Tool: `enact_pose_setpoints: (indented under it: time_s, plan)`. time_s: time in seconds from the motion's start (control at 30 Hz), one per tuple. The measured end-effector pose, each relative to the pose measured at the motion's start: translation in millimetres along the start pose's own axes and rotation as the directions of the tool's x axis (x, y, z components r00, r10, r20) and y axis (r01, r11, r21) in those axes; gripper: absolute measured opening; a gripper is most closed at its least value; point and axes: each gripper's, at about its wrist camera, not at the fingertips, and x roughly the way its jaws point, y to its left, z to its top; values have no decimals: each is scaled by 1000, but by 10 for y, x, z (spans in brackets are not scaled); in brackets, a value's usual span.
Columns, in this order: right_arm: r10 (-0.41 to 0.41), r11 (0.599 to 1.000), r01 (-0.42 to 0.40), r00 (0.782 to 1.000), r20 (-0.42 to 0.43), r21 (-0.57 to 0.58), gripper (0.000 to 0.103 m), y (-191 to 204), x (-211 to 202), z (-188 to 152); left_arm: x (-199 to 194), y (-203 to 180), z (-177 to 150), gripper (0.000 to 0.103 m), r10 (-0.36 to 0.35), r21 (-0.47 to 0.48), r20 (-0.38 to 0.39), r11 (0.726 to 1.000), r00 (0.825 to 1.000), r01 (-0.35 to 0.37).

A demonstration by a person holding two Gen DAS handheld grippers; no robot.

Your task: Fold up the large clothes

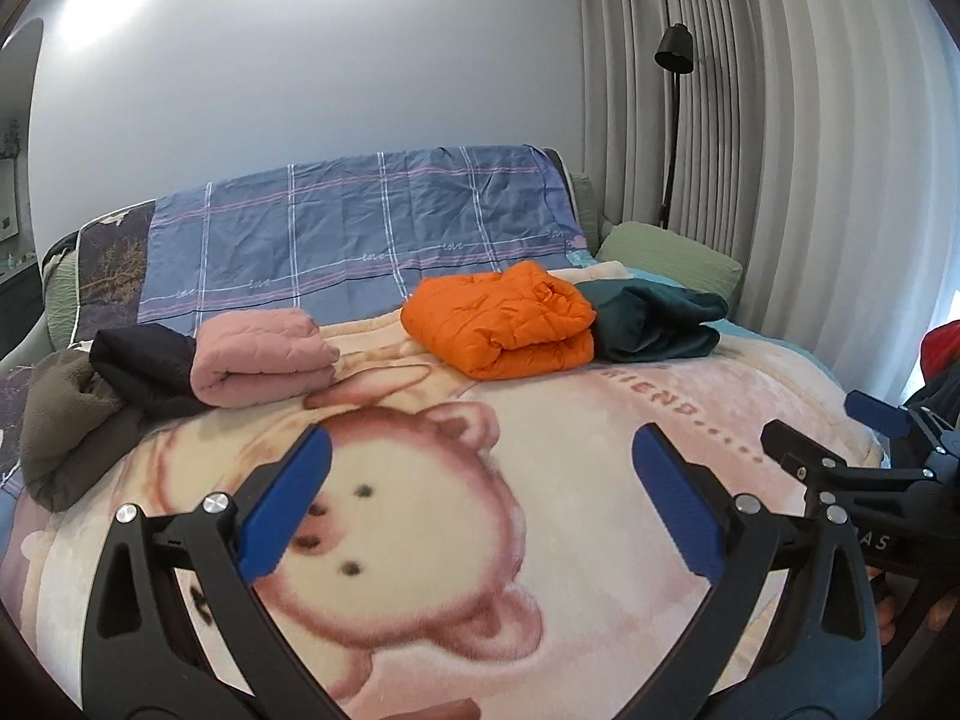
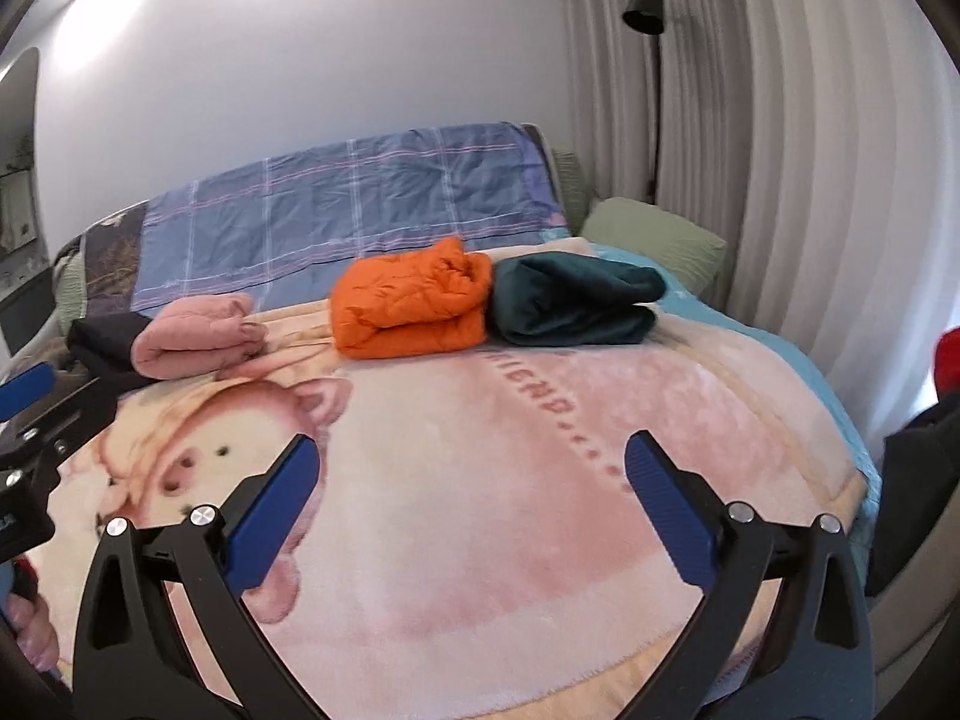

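Orange folded jacket (image 1: 501, 319) rests on the blanket (image 1: 600, 450); left claw (image 1: 480, 504) and right claw (image 2: 471, 507) both gape empty.

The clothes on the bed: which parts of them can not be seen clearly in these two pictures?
- Black garment: left wrist view, its right end lies hidden behind the folded pink garment.
- Brown fleece garment: absent from the right wrist view.
- Red item: cut by the right edge in both views.
- Dark green garment: kind unclear, folded.
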Motion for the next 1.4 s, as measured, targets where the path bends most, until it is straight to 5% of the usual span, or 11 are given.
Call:
enact_pose_setpoints:
  time_s: [0.2, 0.7, 1.4]
  plan:
    - [63, 997, -64, 998, 26, 33, 102, -13, -118, 11, -51, -61, -58, 101, 5, 20, 0, 1000, 1000, -5]
    - [-27, 998, 27, 1000, -9, 64, 102, -30, -6, -53, 47, -75, -219, 101, -5, 37, -42, 999, 999, 7]
    - [-30, 999, 31, 999, -39, 44, 102, -41, 98, -109, 132, -187, -277, 101, -23, 74, -72, 997, 997, 29]
